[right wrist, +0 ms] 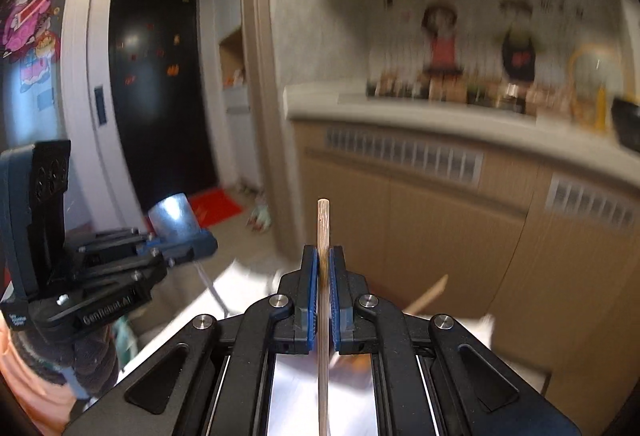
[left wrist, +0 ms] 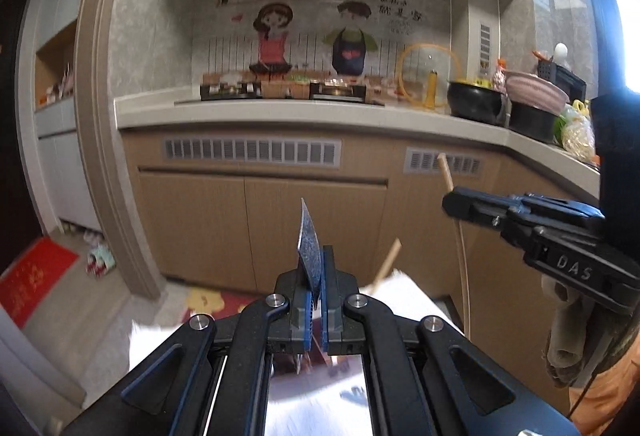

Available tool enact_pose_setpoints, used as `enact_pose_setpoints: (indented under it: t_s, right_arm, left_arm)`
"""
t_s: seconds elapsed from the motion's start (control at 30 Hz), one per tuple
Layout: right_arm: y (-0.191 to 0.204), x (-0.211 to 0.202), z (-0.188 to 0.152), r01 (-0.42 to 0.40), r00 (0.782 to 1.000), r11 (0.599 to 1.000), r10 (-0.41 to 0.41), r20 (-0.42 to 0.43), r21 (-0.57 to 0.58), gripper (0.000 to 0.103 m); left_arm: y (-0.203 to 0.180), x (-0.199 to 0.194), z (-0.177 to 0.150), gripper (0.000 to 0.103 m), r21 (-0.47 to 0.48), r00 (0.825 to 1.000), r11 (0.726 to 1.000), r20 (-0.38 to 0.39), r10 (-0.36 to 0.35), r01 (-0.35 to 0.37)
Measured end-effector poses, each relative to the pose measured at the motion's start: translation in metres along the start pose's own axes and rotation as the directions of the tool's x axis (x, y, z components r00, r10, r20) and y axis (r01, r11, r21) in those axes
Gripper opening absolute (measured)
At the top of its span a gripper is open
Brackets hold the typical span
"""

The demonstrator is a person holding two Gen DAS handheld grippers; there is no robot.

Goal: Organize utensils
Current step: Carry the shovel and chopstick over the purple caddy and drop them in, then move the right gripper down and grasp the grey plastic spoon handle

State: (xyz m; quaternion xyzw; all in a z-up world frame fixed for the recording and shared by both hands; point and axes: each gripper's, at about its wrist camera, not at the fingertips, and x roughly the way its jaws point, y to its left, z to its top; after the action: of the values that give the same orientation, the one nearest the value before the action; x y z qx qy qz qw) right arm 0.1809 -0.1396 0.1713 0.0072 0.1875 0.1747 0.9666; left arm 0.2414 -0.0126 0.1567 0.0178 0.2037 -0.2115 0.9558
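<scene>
My left gripper [left wrist: 318, 268] is shut on a metal utensil [left wrist: 309, 242] whose patterned flat handle end sticks up between the pads. In the right wrist view the same gripper [right wrist: 200, 240] shows at the left with the shiny metal end [right wrist: 173, 214] above it. My right gripper [right wrist: 323, 260] is shut on a wooden chopstick [right wrist: 323, 224] that stands upright between the pads. In the left wrist view that gripper [left wrist: 454, 202] is at the right, with the chopstick [left wrist: 445, 170] poking up. Another wooden stick [left wrist: 387, 266] [right wrist: 430, 294] rises from below, over a white surface [left wrist: 404, 294].
Both grippers are held in the air in front of a kitchen counter [left wrist: 320, 112] with wooden cabinets [left wrist: 260, 228] below. A stove [left wrist: 280, 90], black pots [left wrist: 476, 100] and a bowl [left wrist: 536, 90] stand on the counter. A door frame [left wrist: 104, 116] is at the left.
</scene>
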Motion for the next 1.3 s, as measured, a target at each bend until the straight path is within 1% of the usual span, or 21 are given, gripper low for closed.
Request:
enact_pose_setpoints:
  t_s: [0.07, 0.13, 0.2, 0.27, 0.33, 0.4, 0.5, 0.57, 0.77, 0.87, 0.97, 1.0, 1.07, 1.1, 1.13, 1.17, 1.2, 1.23, 1.27, 1.3]
  right_arm:
    - [-0.006, 0.005, 0.010, -0.009, 0.998, 1.000, 0.008, 0.062, 0.019, 0.006]
    - [-0.013, 0.016, 0.014, -0.017, 0.994, 0.999, 0.013, 0.106, 0.037, 0.006]
    - [-0.017, 0.028, 0.015, -0.019, 0.991, 0.999, 0.012, 0.137, 0.046, 0.006]
    - [-0.019, 0.041, 0.011, -0.003, 0.986, 0.999, -0.005, 0.168, 0.047, 0.006]
    - [-0.021, 0.056, 0.009, -0.005, 0.983, 0.999, -0.002, 0.181, 0.038, 0.006]
    - [-0.022, 0.073, 0.002, 0.023, 0.983, 0.999, -0.028, 0.179, 0.032, 0.006]
    - [-0.019, 0.100, -0.013, 0.053, 0.986, 0.999, -0.052, 0.161, 0.001, 0.006]
    - [-0.022, 0.116, -0.025, 0.050, 0.990, 0.999, -0.050, 0.130, -0.001, 0.006]
    - [-0.040, 0.152, -0.066, 0.036, 0.999, 0.997, -0.036, 0.001, 0.061, 0.006]
    - [-0.051, 0.163, -0.085, 0.029, 0.998, 0.994, -0.023, -0.059, 0.105, 0.007]
    - [-0.057, 0.166, -0.096, 0.023, 0.995, 0.991, -0.010, -0.095, 0.133, 0.007]
    - [-0.059, 0.167, -0.098, 0.020, 0.994, 0.990, -0.004, -0.111, 0.141, 0.007]
    - [-0.063, 0.170, -0.102, 0.007, 0.988, 0.987, 0.018, -0.155, 0.160, 0.009]
    - [-0.064, 0.171, -0.104, 0.007, 0.983, 0.986, 0.024, -0.180, 0.167, 0.009]
    - [-0.064, 0.170, -0.105, 0.002, 0.980, 0.986, 0.032, -0.196, 0.169, 0.011]
    - [-0.064, 0.167, -0.106, -0.004, 0.978, 0.987, 0.038, -0.206, 0.163, 0.015]
    - [-0.064, 0.162, -0.106, 0.001, 0.979, 0.988, 0.030, -0.202, 0.154, 0.018]
    - [-0.063, 0.156, -0.105, 0.010, 0.981, 0.990, 0.018, -0.194, 0.142, 0.023]
    - [-0.063, 0.147, -0.103, 0.017, 0.983, 0.992, 0.007, -0.183, 0.129, 0.027]
    - [-0.064, 0.139, -0.102, 0.022, 0.984, 0.992, 0.000, -0.176, 0.125, 0.028]
  left_arm:
    - [0.006, 0.013, 0.006, 0.001, -0.013, 1.000, 1.000, 0.008, -0.003, 0.003]
    - [0.013, 0.026, 0.007, 0.001, -0.035, 1.000, 0.999, 0.000, -0.013, 0.013]
    - [0.018, 0.041, 0.003, 0.001, -0.055, 1.000, 0.998, -0.016, -0.027, 0.026]
    - [0.024, 0.057, -0.005, 0.001, -0.074, 0.998, 0.996, -0.045, -0.049, 0.045]
    - [0.028, 0.076, -0.015, 0.001, -0.088, 0.995, 0.995, -0.082, -0.062, 0.055]
    - [0.033, 0.092, -0.025, 0.001, -0.106, 0.991, 0.992, -0.111, -0.074, 0.062]
    - [0.037, 0.113, -0.042, 0.001, -0.125, 0.985, 0.990, -0.154, -0.078, 0.059]
    - [0.038, 0.122, -0.052, 0.001, -0.133, 0.980, 0.990, -0.180, -0.079, 0.055]
    - [0.037, 0.144, -0.079, 0.001, -0.106, 0.970, 0.994, -0.241, -0.028, 0.002]
    - [0.039, 0.153, -0.089, 0.001, -0.128, 0.962, 0.992, -0.273, -0.026, -0.009]
    - [0.040, 0.156, -0.096, 0.003, -0.149, 0.955, 0.989, -0.296, -0.028, -0.017]
    - [0.042, 0.156, -0.097, 0.005, -0.154, 0.954, 0.988, -0.300, -0.028, -0.020]
    - [0.045, 0.151, -0.098, 0.018, -0.166, 0.952, 0.986, -0.307, -0.020, -0.033]
    - [0.046, 0.148, -0.097, 0.028, -0.170, 0.953, 0.985, -0.304, -0.012, -0.042]
    - [0.047, 0.142, -0.095, 0.034, -0.171, 0.957, 0.984, -0.291, -0.001, -0.051]
    - [0.047, 0.135, -0.094, 0.035, -0.169, 0.960, 0.984, -0.279, 0.007, -0.056]
    - [0.047, 0.128, -0.092, 0.039, -0.170, 0.964, 0.984, -0.265, 0.011, -0.058]
    - [0.048, 0.117, -0.088, 0.045, -0.176, 0.969, 0.983, -0.246, 0.014, -0.059]
    - [0.049, 0.108, -0.086, 0.048, -0.183, 0.973, 0.981, -0.232, 0.020, -0.064]
    - [0.050, 0.100, -0.083, 0.053, -0.188, 0.975, 0.979, -0.219, 0.030, -0.072]
